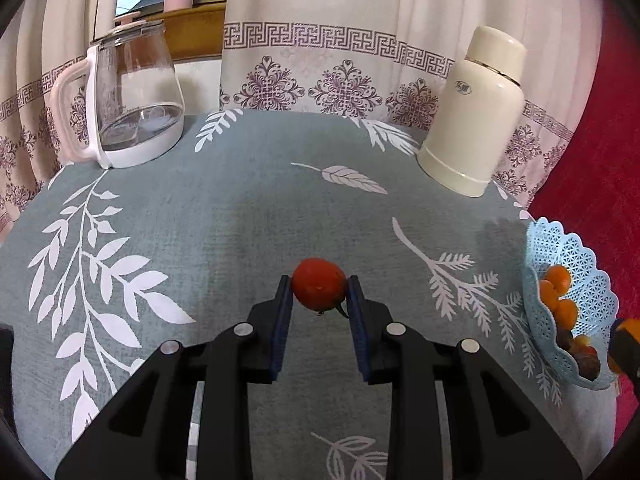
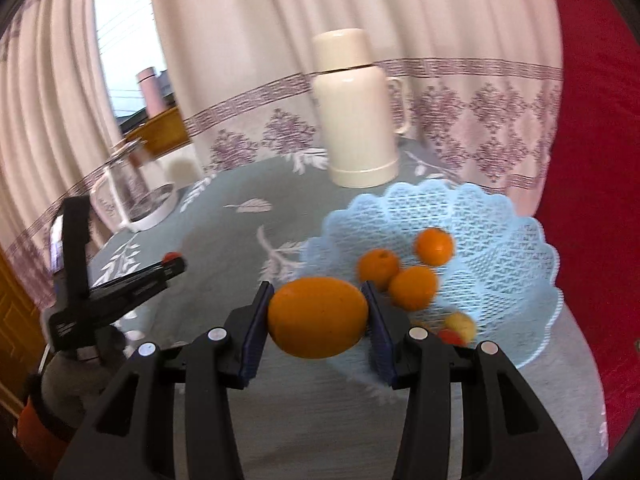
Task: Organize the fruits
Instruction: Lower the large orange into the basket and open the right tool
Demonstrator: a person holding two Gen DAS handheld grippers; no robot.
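We pinch a small red fruit [image 1: 319, 284] between the blue pads of our left gripper [image 1: 319, 290], above the middle of the leaf-patterned tablecloth [image 1: 224, 216]. Our right gripper [image 2: 318, 316] clamps a large orange [image 2: 318, 317] just short of the pale blue lattice basket [image 2: 496, 240] at the table's right edge, where three smaller oranges [image 2: 413, 288] lie. Along the far edge stand a glass kettle [image 1: 132, 96] and a cream flask [image 1: 476, 112].

A grey-blue cloth [image 1: 240, 216] with white leaf prints is covering the counter. The cream flask [image 1: 476, 112] is standing before curtains [image 1: 340, 40] showing purple patterns. A pale blue basket [image 2: 500, 240] is holding oranges [image 2: 412, 288].
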